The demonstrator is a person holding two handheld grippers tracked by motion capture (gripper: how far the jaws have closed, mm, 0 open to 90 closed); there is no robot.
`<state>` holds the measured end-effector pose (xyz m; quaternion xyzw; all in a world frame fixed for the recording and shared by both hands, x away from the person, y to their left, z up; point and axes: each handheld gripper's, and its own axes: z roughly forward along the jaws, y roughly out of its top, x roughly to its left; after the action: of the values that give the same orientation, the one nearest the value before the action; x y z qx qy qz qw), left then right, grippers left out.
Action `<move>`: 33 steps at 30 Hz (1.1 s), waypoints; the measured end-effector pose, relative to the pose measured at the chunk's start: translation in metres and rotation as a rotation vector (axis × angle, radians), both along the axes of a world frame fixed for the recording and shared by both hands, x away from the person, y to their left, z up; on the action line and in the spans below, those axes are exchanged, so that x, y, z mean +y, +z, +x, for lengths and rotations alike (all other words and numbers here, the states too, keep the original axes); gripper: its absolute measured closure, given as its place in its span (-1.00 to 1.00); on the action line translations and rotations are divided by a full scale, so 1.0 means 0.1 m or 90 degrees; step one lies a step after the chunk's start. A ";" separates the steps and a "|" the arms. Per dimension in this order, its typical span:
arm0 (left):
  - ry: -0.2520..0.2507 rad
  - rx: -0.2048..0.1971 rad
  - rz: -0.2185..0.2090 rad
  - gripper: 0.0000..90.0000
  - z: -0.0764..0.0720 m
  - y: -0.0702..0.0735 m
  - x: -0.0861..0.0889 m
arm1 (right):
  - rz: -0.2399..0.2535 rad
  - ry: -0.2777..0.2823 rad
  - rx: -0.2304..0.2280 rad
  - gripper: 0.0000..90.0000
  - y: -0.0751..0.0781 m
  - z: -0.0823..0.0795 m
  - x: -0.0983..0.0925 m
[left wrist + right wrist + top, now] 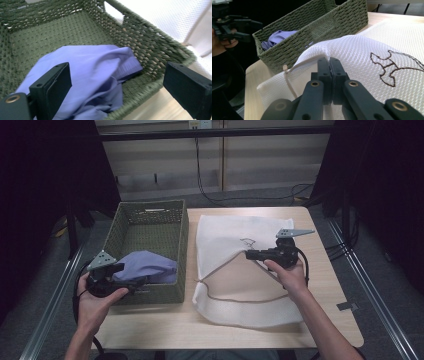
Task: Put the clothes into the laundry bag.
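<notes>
Left tongs: held at the near left corner of the table, over the near wall of the basket. In the left gripper view the jaws stand wide apart with nothing pinched between them; the purple cloth lies below and beyond them, not touched as far as can be seen.

Purple cloth: crumpled inside the green woven basket, bunched against its near wall, one fold riding up toward the rim. From the right gripper view the cloth peeks just above the basket's rim.

Basket: on the left half of the table, long side running from near to far. Its right wall sits just beside the white mesh bag.

Right tongs: toward the middle of the table, over the bag. In the right gripper view the right tongs are clamped tight together on a raised fold of the mesh bag beside its opening edge, lifting the fabric into a small ridge.

Mesh bag: spread flat across the right half of the table, near edge close to the table's near edge. Dark outline embroidery on its upper face. A beige drawstring loops across the bag's near part; the cord end hangs beside the pinched fold.

Left hand and right hand grip the tool bodies from the near side.
</notes>
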<state>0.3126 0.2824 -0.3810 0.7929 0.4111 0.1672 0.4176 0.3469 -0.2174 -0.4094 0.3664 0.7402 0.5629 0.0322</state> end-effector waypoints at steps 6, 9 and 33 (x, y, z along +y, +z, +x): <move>0.012 0.012 -0.002 -0.84 0.16 0.08 0.05 | -0.003 0.000 -0.002 0.98 0.00 0.00 0.00; 0.021 0.013 -0.009 -0.83 0.24 0.13 0.11 | -0.004 0.001 -0.002 0.98 0.00 -0.01 0.00; 0.009 0.121 0.044 -0.80 1.03 -0.15 -0.14 | -0.006 0.001 -0.009 0.98 -0.01 0.01 0.00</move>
<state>0.4153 0.2686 -0.3957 0.8164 0.4481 0.1085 0.3478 0.3482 -0.2170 -0.4108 0.3613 0.7429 0.5622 0.0387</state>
